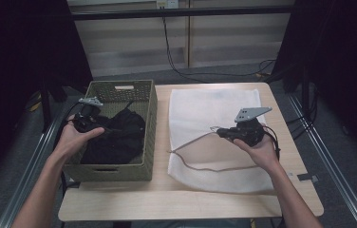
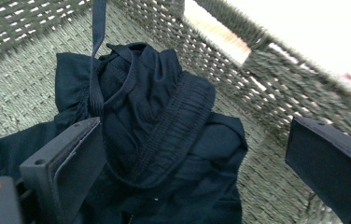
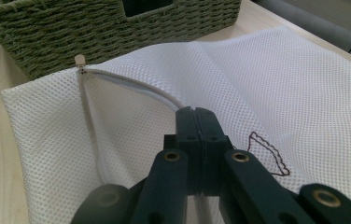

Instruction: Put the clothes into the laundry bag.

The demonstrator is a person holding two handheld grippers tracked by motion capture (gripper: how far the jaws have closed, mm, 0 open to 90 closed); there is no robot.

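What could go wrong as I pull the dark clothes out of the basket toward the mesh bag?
1. The open left hand-held gripper might pinch only the loose dark strap, dragging the crumpled dark garment against the woven green basket.
2. The right hand-held gripper holds just the zipper edge of the white mesh laundry bag; it could slip, closing the opening.

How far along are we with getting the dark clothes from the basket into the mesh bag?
Done: the white mesh bag is unzipped, and the right gripper pinches its edge to hold the mouth up. In hand: the left gripper, jaws open, is over the dark garment. Left: the garment lies ungrasped in the wicker basket.
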